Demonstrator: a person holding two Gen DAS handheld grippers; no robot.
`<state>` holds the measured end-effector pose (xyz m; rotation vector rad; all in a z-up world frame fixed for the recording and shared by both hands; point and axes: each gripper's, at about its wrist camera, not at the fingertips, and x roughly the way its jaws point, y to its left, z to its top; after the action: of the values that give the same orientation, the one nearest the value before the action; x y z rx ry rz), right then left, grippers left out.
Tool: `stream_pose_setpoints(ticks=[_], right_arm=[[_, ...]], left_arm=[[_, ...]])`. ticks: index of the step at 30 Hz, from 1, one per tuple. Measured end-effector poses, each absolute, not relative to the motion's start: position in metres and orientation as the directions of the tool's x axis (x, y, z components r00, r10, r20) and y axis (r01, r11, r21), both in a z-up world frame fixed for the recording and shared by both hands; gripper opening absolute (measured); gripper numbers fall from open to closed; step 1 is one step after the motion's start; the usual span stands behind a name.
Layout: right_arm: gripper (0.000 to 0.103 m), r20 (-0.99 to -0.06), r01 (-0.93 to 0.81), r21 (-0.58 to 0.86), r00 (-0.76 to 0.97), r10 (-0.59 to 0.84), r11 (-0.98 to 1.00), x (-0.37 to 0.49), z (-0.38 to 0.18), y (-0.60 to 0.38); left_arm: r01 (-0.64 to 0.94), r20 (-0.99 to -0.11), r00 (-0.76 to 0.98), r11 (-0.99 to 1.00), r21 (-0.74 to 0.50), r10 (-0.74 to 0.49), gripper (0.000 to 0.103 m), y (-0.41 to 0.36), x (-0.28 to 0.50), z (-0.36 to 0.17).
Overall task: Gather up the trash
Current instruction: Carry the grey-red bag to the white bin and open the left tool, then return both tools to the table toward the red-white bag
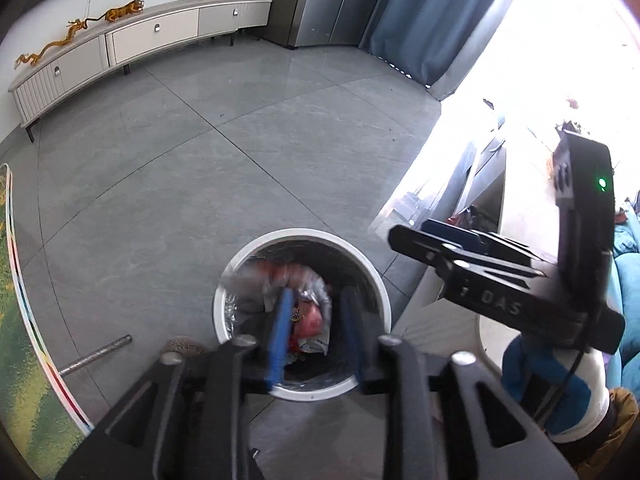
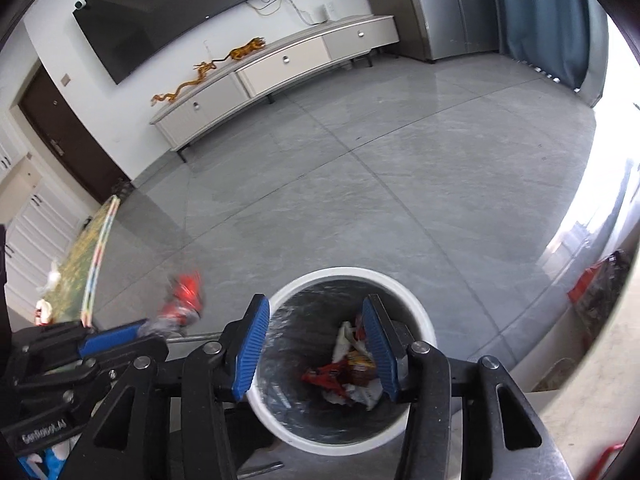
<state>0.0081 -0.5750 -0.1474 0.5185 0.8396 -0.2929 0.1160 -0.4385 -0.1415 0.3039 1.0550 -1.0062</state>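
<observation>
Both grippers hang over a white round bin (image 2: 425, 322) standing on the grey tile floor (image 1: 208, 152), low in the frame in both wrist views. In the left wrist view the left gripper (image 1: 316, 336) has its blue fingers (image 1: 280, 336) spread, with nothing between them; below them a red and silver wrapper (image 1: 296, 276), blurred, lies in or is dropping into the bin. In the right wrist view the right gripper (image 2: 316, 348) also has its fingers spread and empty, the bin mouth showing between them. At the bottom of the bin lies crumpled trash (image 2: 348, 372): red, white and yellow wrappers and paper on a dark liner. A second blurred red and silver wrapper (image 2: 184, 300) appears at lower left of the right wrist view, just beyond the tip of the other gripper; whether it is in the air or resting cannot be told. Judged by appearance, this trash is light, thin and soft; foil and film crumple readily and may slip between smooth pads. Take hold at a bunched fold or a crumpled corner, not a flat face, and close fully, since the material gives no resistance. Light pieces may drift when released, so release directly above the bin mouth.
</observation>
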Motion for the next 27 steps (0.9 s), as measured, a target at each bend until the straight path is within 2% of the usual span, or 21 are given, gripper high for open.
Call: stream_pose_setpoints(ticks=[1,2,11,27], right_arm=[[0.048,-0.767,0.446,0.315,0.639,-0.051,0.838,0.005,-0.146,-0.575],[0.048,-0.765,0.449,0.312,0.641,-0.058,0.837,0.003,-0.144,-0.575],[0.052,-0.724,0.434,0.304,0.684,-0.090,0.848,-0.010,-0.118,-0.560],[0.055,-0.674,0.314,0.298,0.738,-0.034,0.902,-0.001,-0.076,-0.496]], left_arm=[[0.808,-0.827,0.125,0.541,-0.235,-0.547,0.047,-0.437,0.115,-0.141],[0.808,-0.825,0.130,0.541,-0.233,-0.551,0.049,-0.436,0.115,-0.140],[0.802,-0.809,0.152,0.549,-0.235,-0.568,0.050,-0.425,0.113,-0.132],[0.696,-0.738,0.469,0.718,-0.030,-0.485,0.050,-0.313,0.101,-0.075]])
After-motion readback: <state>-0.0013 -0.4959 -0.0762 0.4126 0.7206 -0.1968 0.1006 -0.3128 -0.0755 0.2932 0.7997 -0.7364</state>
